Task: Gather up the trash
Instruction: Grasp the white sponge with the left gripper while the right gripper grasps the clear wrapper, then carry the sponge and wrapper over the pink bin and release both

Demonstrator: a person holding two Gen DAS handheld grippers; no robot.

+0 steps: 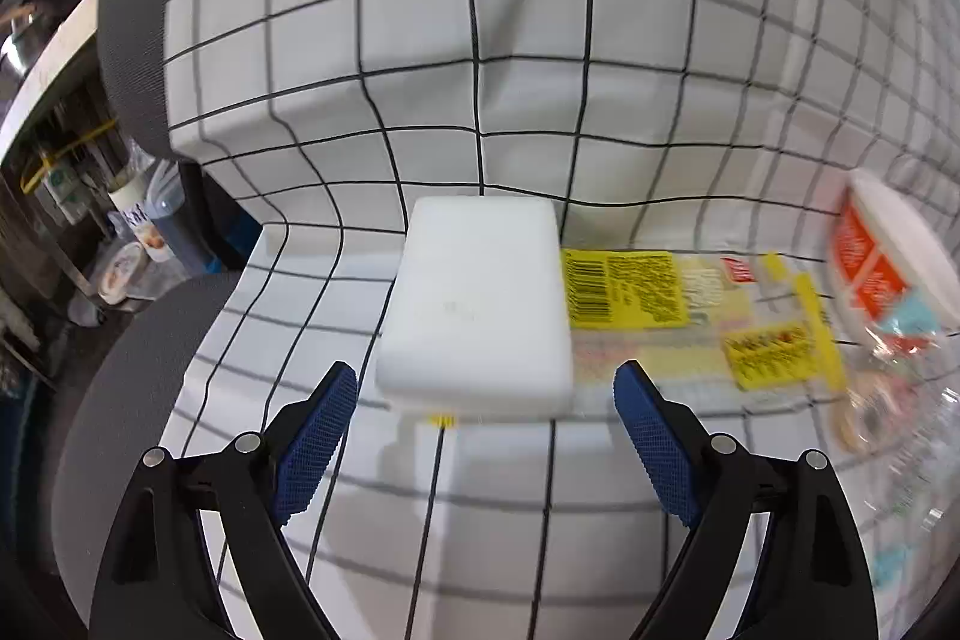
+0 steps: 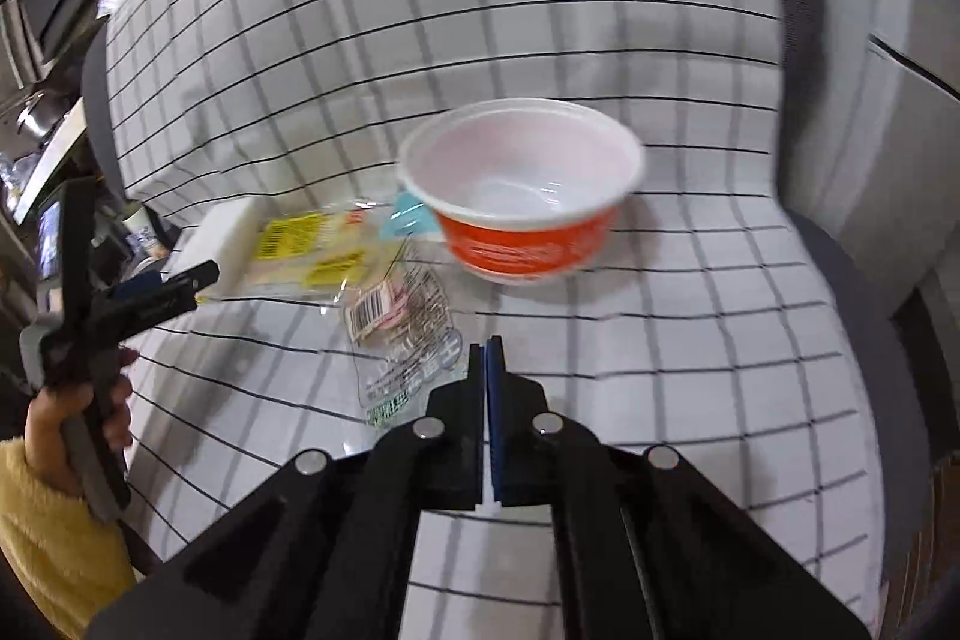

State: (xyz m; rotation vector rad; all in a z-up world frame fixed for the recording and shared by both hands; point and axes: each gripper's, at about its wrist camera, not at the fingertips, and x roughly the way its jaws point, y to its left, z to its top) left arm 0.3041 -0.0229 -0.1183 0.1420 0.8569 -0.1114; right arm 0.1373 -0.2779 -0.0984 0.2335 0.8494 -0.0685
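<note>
The left gripper (image 1: pixel 485 400) stood open, its blue fingers (image 1: pixel 318 436) flanking the near end of a white rectangular foam block (image 1: pixel 474 304). The right gripper (image 2: pixel 485 358) was closed and empty; beyond its fingertips lay a clear printed plastic wrapper (image 2: pixel 408 340) and an orange-and-white paper bowl (image 2: pixel 522 190).

A checked cover (image 2: pixel 690 328) bears a white block (image 1: pixel 477 304), wrappers (image 2: pixel 408 322) and bowl (image 2: pixel 522 187).

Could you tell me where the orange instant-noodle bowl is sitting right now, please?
The orange bowl stands upright on the checked cloth, centre of the right wrist view, just right of the clear wrappers and ahead of the right gripper.
</note>
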